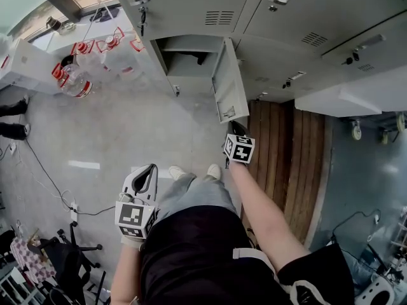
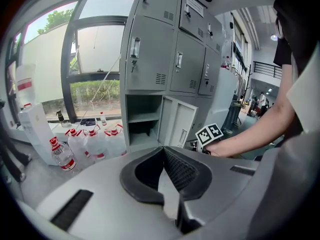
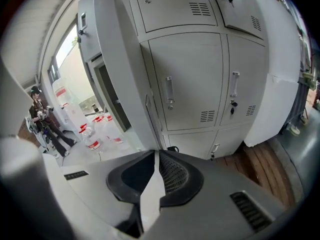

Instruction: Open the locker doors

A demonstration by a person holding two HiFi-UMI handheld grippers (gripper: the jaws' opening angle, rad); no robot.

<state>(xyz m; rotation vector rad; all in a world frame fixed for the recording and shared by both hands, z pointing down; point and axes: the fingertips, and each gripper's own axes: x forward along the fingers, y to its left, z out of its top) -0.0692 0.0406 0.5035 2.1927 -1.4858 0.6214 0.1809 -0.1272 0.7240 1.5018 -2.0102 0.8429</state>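
A bank of grey lockers (image 1: 299, 18) runs along the top of the head view. One low compartment (image 1: 187, 59) stands open, its door (image 1: 230, 84) swung out toward me. My right gripper (image 1: 234, 128) is shut with nothing in it, just below that door's free edge; whether it touches the door I cannot tell. In the right gripper view the shut jaws (image 3: 157, 154) point at closed doors (image 3: 187, 79) beside the open door's panel (image 3: 117, 69). My left gripper (image 1: 151, 169) hangs shut and empty near my legs, its jaws (image 2: 162, 149) facing the open compartment (image 2: 142, 121).
Several large water bottles (image 1: 82, 68) stand on the floor left of the open locker. A wooden platform (image 1: 286, 151) lies under the lockers at right. Cables and a power strip (image 1: 73, 211) run along the floor at left. A person (image 3: 42, 119) stands far off.
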